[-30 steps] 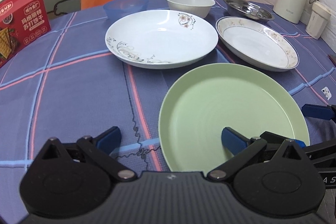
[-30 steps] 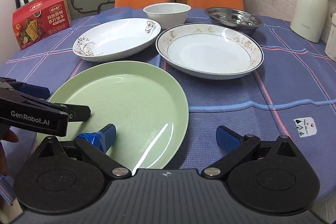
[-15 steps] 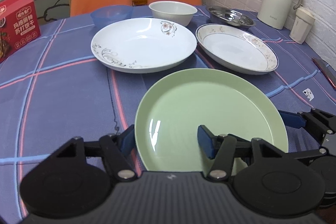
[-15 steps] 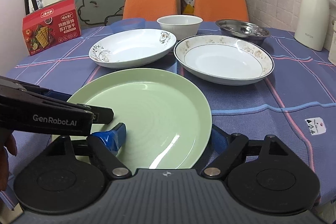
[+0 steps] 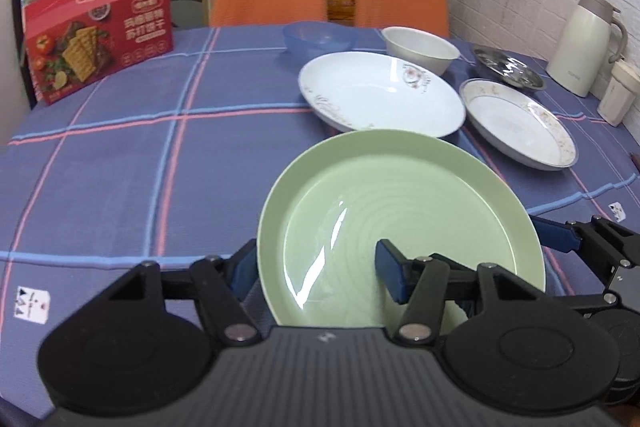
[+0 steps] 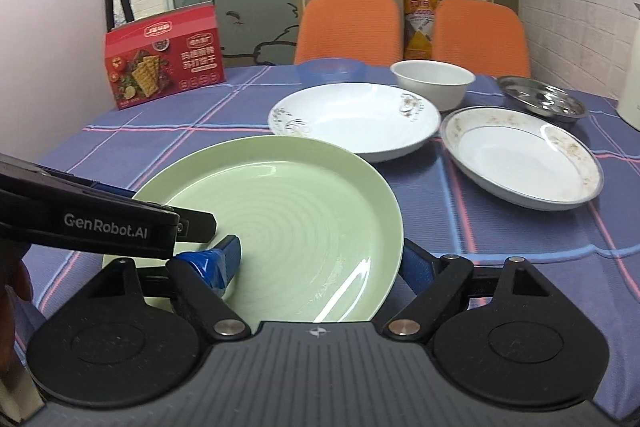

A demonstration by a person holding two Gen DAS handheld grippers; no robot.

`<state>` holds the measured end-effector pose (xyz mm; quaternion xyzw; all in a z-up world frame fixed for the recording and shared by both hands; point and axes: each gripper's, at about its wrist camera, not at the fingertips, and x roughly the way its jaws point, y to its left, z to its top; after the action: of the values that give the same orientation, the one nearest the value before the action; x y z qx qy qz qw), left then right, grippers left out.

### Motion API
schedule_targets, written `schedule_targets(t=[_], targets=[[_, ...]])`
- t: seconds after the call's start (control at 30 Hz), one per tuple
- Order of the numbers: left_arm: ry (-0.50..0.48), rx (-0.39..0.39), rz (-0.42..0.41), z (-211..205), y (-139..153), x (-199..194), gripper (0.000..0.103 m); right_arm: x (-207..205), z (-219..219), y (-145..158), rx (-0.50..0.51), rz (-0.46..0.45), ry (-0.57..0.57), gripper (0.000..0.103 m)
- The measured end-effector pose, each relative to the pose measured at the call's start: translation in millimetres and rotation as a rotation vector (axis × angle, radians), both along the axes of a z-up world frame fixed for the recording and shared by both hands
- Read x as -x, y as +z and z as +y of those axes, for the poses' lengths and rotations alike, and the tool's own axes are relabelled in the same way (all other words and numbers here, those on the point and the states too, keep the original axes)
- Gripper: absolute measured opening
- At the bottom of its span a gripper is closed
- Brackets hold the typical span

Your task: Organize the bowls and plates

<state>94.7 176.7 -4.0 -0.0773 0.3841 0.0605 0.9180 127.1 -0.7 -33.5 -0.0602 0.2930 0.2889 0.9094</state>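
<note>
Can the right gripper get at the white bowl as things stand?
Probably not yet. The right gripper and left gripper both straddle the green plate, one finger under its rim, and the flowered plate lies before the white bowl.

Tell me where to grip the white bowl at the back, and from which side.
Grip the white bowl by its upright rim, one finger inside, one outside. Come from above at the near-right edge: the flowered plate crowds its left and the gold-rimmed plate lies in front.
</note>
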Motion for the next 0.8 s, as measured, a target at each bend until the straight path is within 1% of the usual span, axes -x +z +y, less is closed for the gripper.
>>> schedule_targets(t=[0.13, 0.2, 0.3, 0.37, 0.43, 0.5, 0.53, 0.57, 0.6, 0.63, 0.67, 0.73, 0.8], targets=[[0.046, -0.009, 0.016, 22, -6, -2, 0.058, -7, 25, -8, 0.005, 0.02, 0.03, 0.072], [0.051, -0.012, 0.021, 27, -10, -8, 0.058, -10, 31, -10, 0.018, 0.023, 0.035, 0.073], [0.033, 0.009, 0.031, 32, -17, -19, 0.058, -17, 34, -13, 0.043, 0.03, 0.02, 0.073], [0.018, 0.007, 0.021, 30, -20, -20, 0.065, -18, 31, -15, 0.038, 0.041, 0.028, 0.074], [-0.003, 0.018, 0.01, 28, -22, -20, 0.078, -15, 29, -17, 0.034, 0.032, 0.039, 0.075], [-0.001, 0.056, -0.006, 32, -20, -20, 0.08, -18, 27, -15, 0.026, 0.056, 0.055, 0.075], [0.002, 0.08, -0.02, 36, -17, -19, 0.081, -21, 22, -12, -0.002, 0.079, 0.055, 0.073], [0.006, 0.097, -0.045, 41, -13, -17, 0.083, -26, 12, -7, -0.061, 0.103, 0.041, 0.073], [0.014, 0.104, -0.069, 46, -7, -17, 0.089, -30, 2, -1, -0.115, 0.111, 0.013, 0.073], [0.027, 0.102, -0.094, 50, -1, -17, 0.093, -34, -5, 4, -0.142, 0.109, -0.015, 0.073], [0.04, 0.095, -0.115, 53, 4, -18, 0.093, -39, -10, 9, -0.145, 0.102, -0.037, 0.073], [0.051, 0.079, -0.139, 58, 13, -25, 0.093, -53, -13, 17, -0.108, 0.072, -0.064, 0.073], [0.042, 0.08, -0.163, 64, 21, -38, 0.093, -67, -13, 26, -0.081, 0.03, -0.059, 0.073]])
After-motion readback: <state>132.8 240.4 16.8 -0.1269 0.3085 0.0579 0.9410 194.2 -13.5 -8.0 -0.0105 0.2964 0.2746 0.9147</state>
